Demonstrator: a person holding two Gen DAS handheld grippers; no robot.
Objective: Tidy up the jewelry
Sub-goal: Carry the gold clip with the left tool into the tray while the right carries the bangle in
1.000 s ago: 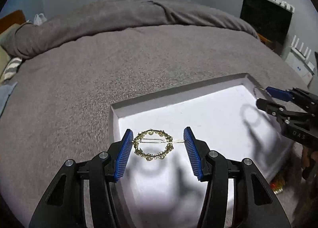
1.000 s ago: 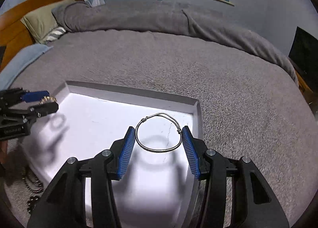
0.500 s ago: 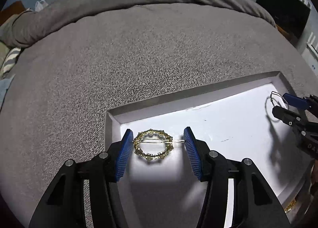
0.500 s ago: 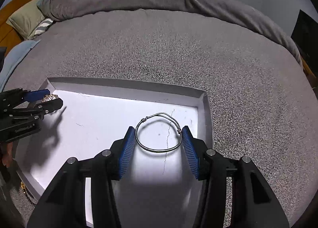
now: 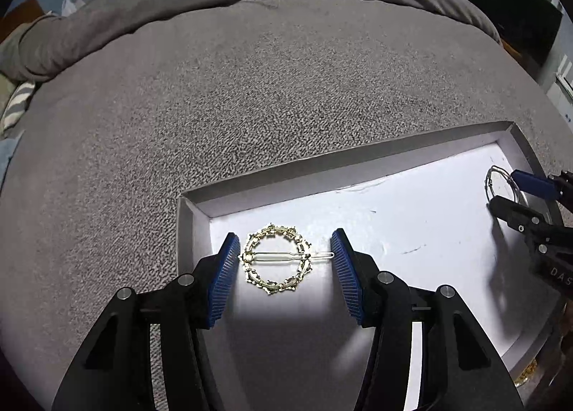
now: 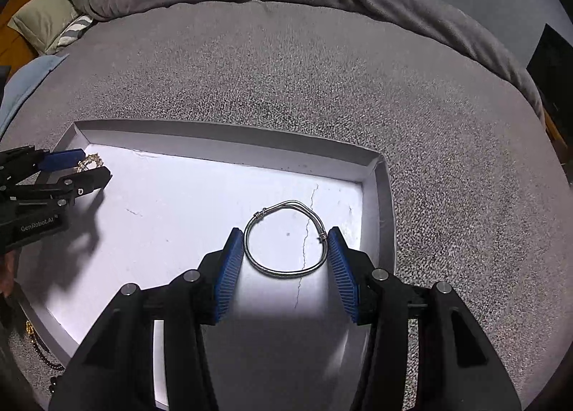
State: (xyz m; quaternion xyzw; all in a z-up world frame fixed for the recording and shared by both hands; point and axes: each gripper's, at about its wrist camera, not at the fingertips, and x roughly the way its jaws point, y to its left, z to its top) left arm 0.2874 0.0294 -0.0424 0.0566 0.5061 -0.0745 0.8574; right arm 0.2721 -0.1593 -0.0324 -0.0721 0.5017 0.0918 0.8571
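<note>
You're at the drop-off: left gripper (image 5: 285,260) pinching the gold hair clip (image 5: 277,262), right gripper (image 6: 286,249) clamping the silver bangle (image 6: 285,239), both over the white tray (image 6: 229,140). Next, lower and release gently.

Count: one white tray (image 5: 272,192), one gold wreath hair clip (image 5: 277,263), one silver wire bangle (image 6: 286,244), two claws, one bed (image 5: 250,81), two pillows, one dark bead strand (image 6: 43,357).
</note>
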